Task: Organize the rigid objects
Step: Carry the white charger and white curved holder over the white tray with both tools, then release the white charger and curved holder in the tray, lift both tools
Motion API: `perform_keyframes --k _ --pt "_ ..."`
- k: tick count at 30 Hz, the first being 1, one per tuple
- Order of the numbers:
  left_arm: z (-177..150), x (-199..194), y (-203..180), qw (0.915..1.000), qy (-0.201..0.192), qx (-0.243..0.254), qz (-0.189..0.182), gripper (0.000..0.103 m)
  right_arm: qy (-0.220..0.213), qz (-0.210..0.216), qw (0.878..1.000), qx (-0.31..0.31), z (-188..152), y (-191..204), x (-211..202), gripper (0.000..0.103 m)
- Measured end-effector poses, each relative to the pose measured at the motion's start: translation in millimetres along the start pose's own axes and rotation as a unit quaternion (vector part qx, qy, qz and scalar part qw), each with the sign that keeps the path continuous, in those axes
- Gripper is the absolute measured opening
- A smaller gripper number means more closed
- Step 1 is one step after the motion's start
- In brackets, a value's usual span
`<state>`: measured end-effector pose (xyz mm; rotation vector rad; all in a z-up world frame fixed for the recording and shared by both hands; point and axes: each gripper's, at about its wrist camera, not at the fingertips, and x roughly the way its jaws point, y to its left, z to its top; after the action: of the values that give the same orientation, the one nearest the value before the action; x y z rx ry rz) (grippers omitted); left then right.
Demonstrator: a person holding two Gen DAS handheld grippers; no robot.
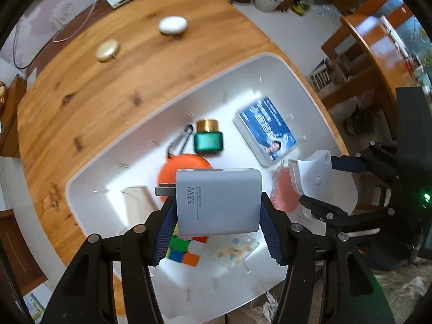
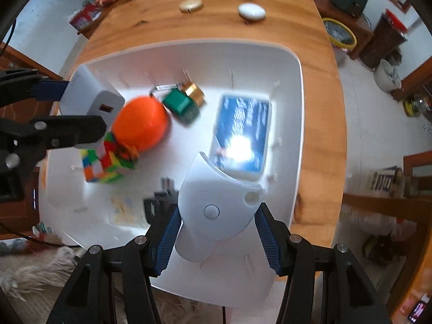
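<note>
White plastic on both sides: left tongs point(image 1: 218, 216) clenched on a 33W charger point(image 1: 218, 202), right tongs point(image 2: 216, 232) clenched on a curved white gadget point(image 2: 218, 210). Both hang over the white tray point(image 2: 297, 86) on the wooden tabletop point(image 1: 94, 102), likely for dropping in beside the Rubik's cube point(image 2: 105, 164) and green jar point(image 2: 181, 105).

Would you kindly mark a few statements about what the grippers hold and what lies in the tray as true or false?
1. The left gripper holds a white charger. True.
2. The right gripper is empty. False: it grips a white plastic piece.
3. The puzzle cube lies in the white tray. True.
4. The green jar sits on the bare wooden table. False: it is inside the tray.
5. Two small oval items rest on the table outside the tray. True.
</note>
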<state>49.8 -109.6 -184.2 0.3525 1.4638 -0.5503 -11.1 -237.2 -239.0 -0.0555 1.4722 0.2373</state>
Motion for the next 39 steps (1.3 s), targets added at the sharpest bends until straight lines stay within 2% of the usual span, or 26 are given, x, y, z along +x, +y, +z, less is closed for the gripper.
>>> perform_keyframes --k 8,17,21,26,27,29,31,39 --pt "0 35 -20 0.9991 0.023 0.024 0.025 0.061 0.017 0.002 1.000 0.011 -15 1 20 0.057" --pt "-2 60 -25 0.9987 0.048 0.020 0.005 0.061 0.015 0.005 1.000 -0.001 -19 19 28 0.058" --pt "-1 60 -25 0.9986 0.049 0.021 -0.001 0.062 0.015 0.018 1.000 0.000 -22 23 24 0.067" --pt "0 60 -28 0.9979 0.057 0.030 0.011 0.062 0.019 0.026 0.999 0.001 -19 15 21 0.067" --pt "0 59 -28 0.9978 0.057 0.032 0.012 0.063 0.021 0.028 0.999 0.002 -19 15 21 0.067" --pt "1 57 -30 0.9974 0.060 0.037 0.013 0.073 0.022 0.032 0.999 0.002 -20 11 19 0.067" --pt "3 53 -31 0.9972 0.056 0.044 0.023 0.078 0.020 0.034 0.999 0.000 -21 8 14 0.067" --pt "2 30 -34 0.9960 0.028 0.066 0.053 0.079 0.003 0.037 0.999 -0.004 -21 0 -3 0.067"
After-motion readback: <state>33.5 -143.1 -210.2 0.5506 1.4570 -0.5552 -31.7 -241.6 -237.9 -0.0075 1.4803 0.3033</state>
